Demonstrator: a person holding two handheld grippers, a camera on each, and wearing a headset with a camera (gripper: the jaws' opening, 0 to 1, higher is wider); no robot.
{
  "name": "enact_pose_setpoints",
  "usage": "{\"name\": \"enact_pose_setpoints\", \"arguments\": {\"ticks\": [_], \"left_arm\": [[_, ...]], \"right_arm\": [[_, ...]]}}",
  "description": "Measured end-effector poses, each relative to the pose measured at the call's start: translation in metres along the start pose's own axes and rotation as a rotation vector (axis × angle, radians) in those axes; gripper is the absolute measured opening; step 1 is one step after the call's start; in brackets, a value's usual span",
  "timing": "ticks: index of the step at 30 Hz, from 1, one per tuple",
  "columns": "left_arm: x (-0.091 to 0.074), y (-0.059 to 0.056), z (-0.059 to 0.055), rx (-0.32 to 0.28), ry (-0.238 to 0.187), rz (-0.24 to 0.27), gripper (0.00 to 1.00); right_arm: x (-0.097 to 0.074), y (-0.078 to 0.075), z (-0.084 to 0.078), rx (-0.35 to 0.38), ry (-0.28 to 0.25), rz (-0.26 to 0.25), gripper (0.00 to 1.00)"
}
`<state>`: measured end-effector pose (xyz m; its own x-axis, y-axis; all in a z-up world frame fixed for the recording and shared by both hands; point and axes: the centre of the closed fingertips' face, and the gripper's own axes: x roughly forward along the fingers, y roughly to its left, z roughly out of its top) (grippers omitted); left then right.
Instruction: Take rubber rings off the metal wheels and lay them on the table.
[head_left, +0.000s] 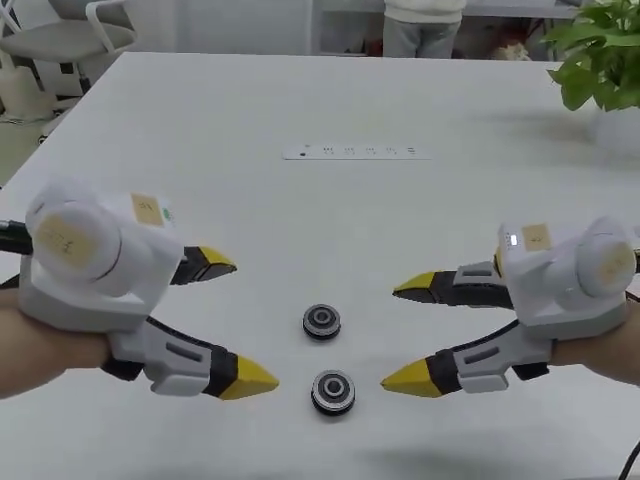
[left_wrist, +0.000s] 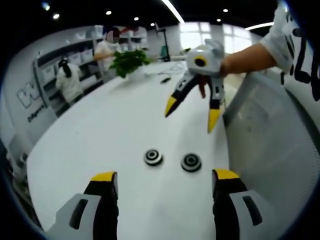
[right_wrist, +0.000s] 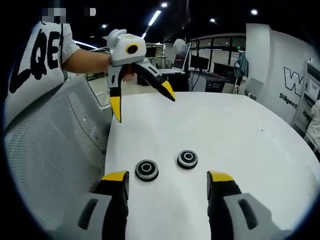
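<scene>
Plainly, we hold the left tongs (head_left: 255, 322) and right tongs (head_left: 389, 335) spread and empty, flanking two ringed metal wheels (head_left: 321, 322) on the white tabletop (head_left: 350, 220). The office wall lettering (right_wrist: 291, 97) begins "Dil".

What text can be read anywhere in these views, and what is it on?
"LQE": black letters on the person's white shirt, cut off at the view's edge.
"Diligent": wall sign, under a large "W"; the rest is cut off.
Too small to read: stickers on the left gripper and right gripper, marks on the power strip.
</scene>
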<state>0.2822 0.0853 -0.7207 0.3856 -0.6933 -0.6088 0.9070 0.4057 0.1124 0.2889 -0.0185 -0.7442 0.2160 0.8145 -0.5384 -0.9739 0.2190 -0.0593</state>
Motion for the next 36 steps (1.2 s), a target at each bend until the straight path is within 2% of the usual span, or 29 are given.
{"name": "enact_pose_setpoints", "arguments": {"ticks": [13,19,29,36], "left_arm": [[0.012,-0.006,-0.008,0.001,0.009,-0.030,0.75],[0.016,-0.009,-0.005,-0.005,-0.004,-0.045,0.72],[0.026,-0.014,-0.011,0.001,0.012,-0.074,0.70],[0.032,-0.015,-0.013,0.002,0.006,-0.085,0.63]], "right_arm": [[0.009,0.009,-0.009,-0.004,0.023,0.044,0.58],[0.013,0.012,-0.008,-0.012,0.016,0.062,0.55],[0.021,0.013,-0.016,0.000,0.027,0.084,0.51],[0.025,0.016,-0.019,-0.006,0.037,0.104,0.48]]}}
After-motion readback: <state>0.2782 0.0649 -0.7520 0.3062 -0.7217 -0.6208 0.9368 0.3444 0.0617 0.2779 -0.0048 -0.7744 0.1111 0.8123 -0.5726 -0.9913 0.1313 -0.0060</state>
